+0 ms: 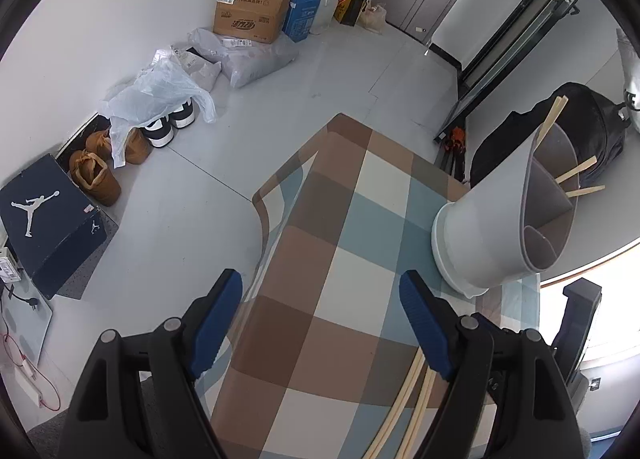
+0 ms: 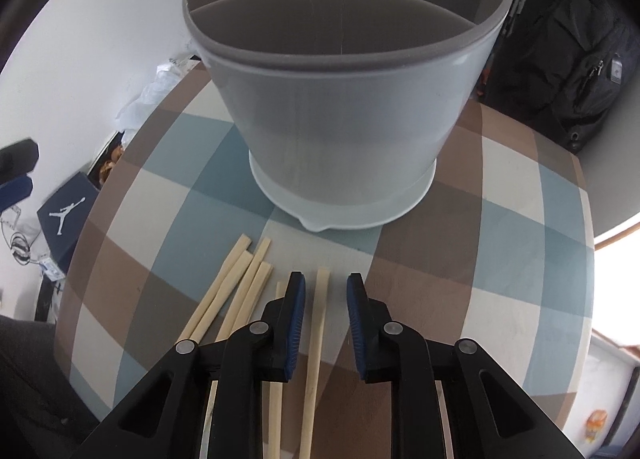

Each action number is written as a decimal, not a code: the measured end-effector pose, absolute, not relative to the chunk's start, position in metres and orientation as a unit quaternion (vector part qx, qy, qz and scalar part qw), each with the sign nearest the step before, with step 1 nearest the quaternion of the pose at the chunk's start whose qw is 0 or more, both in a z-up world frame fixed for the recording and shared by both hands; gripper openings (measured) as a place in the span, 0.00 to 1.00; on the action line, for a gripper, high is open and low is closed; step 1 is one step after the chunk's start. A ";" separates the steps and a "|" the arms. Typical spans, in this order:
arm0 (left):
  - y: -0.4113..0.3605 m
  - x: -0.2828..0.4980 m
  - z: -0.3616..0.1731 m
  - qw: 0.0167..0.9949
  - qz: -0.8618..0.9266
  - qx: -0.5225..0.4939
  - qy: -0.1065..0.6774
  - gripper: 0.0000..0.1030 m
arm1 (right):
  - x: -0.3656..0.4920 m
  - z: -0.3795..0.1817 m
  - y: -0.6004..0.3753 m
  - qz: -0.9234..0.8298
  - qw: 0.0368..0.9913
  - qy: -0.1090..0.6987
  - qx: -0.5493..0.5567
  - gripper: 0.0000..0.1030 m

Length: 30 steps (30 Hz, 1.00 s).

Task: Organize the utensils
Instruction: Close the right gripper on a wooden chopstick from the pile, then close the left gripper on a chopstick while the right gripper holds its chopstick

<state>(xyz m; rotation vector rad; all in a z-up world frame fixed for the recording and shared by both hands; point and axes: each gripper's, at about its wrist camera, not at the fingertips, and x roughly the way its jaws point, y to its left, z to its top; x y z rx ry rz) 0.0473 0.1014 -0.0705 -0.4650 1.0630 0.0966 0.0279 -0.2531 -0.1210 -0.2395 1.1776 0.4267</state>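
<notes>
Over on the left, a shoebox (image 1: pixel 48 215) sits on the floor, with brown boots (image 1: pixel 96 175) beside it and sneakers (image 1: pixel 168 125) half under a plastic bag (image 1: pixel 160 99). Cartons (image 1: pixel 256 11) are stacked against the far wall.

Now the left tongs (image 1: pixel 320 319): spread wide over the checked desk (image 1: pixel 320 219), nothing between the blue pads (image 1: pixel 218 319), nothing held. A few chopsticks (image 1: pixel 416 391) lie on the desk just beside the right-hand pad, running out of the bottom of the view. To the right stands the holder (image 1: pixel 492 227), a pale tub with dividers, upright near the desk's edge. Sticks (image 1: pixel 576 175) already poke out of its far compartments. A black backpack (image 1: pixel 592 127) lies behind it.

The right tongs (image 2: pixel 326 287) point down at the desk (image 2: pixel 520 199), jaws narrowed but not closed. One chopstick (image 2: pixel 318 323) lies in the gap between them, nearer the left pad, flat on the cloth; neither pad presses it. Left of that, a loose bunch (image 2: pixel 240 283) is fanned out on the desk. The holder (image 2: pixel 340 99) stands just beyond the fingertips, its near compartment showing nothing inside.
</notes>
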 end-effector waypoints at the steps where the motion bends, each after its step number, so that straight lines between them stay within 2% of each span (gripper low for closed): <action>1: 0.099 0.047 -0.071 0.839 0.046 -0.209 0.501 0.75 | 0.028 -0.121 -0.255 0.200 0.805 0.547 -0.110 0.12; 2: 0.096 0.047 -0.072 0.840 0.045 -0.198 0.502 0.75 | 0.025 -0.120 -0.257 0.198 0.807 0.546 -0.106 0.06; 10: 0.053 0.048 -0.095 0.813 -0.026 -0.103 0.572 0.75 | 0.022 -0.088 -0.300 0.202 0.832 0.515 -0.028 0.05; 18: 0.012 0.043 -0.114 0.801 -0.055 0.000 0.596 0.75 | 0.032 -0.040 -0.379 0.192 0.845 0.483 0.124 0.05; 27: 0.019 0.043 -0.116 0.798 -0.050 0.000 0.600 0.75 | 0.034 -0.059 -0.416 0.174 0.824 0.480 0.247 0.05; 30: 0.023 0.043 -0.117 0.800 -0.034 0.007 0.599 0.76 | 0.034 -0.066 -0.419 0.169 0.817 0.489 0.254 0.05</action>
